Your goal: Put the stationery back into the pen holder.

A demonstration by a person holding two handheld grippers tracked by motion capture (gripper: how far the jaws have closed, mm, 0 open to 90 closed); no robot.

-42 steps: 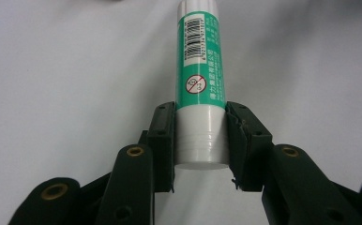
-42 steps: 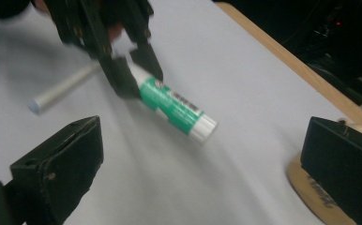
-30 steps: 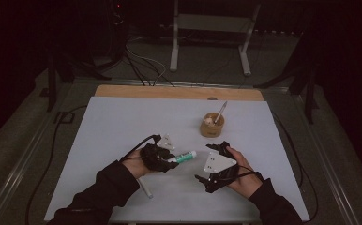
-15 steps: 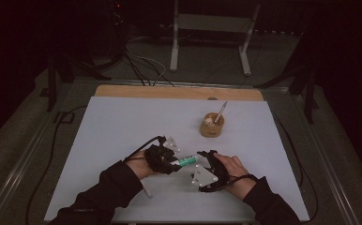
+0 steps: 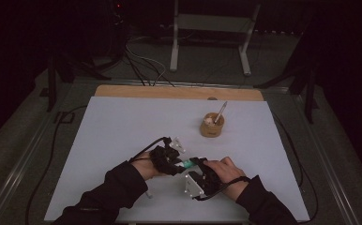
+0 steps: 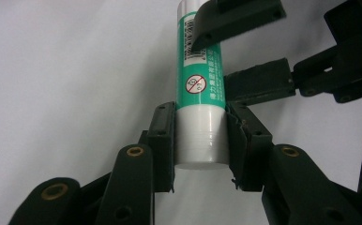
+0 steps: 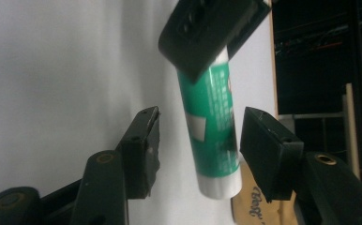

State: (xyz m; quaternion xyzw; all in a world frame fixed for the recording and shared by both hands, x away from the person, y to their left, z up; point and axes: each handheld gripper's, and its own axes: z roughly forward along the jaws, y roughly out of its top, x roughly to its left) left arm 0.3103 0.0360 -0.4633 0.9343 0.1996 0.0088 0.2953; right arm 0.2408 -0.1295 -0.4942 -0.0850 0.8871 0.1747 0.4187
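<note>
Tube: green-and-white glue stick [image 6: 200,89], held off the white table [image 5: 123,126] between both tools, near the table's front edge in the high view [image 5: 187,163].
Tube end: white cap end sits between the left gripper's pads.
Left gripper [image 6: 201,145]: jaws closed tight on the white end, pads touching both sides; tube runs straight out along the jaws.
Right gripper [image 7: 195,154]: jaws spread wide, one on each side of the green body, neither pad touching; tube hangs in the gap.
Surroundings: brown cup [image 5: 212,125] with a utensil standing in it, well apart, farther back on the table.
</note>
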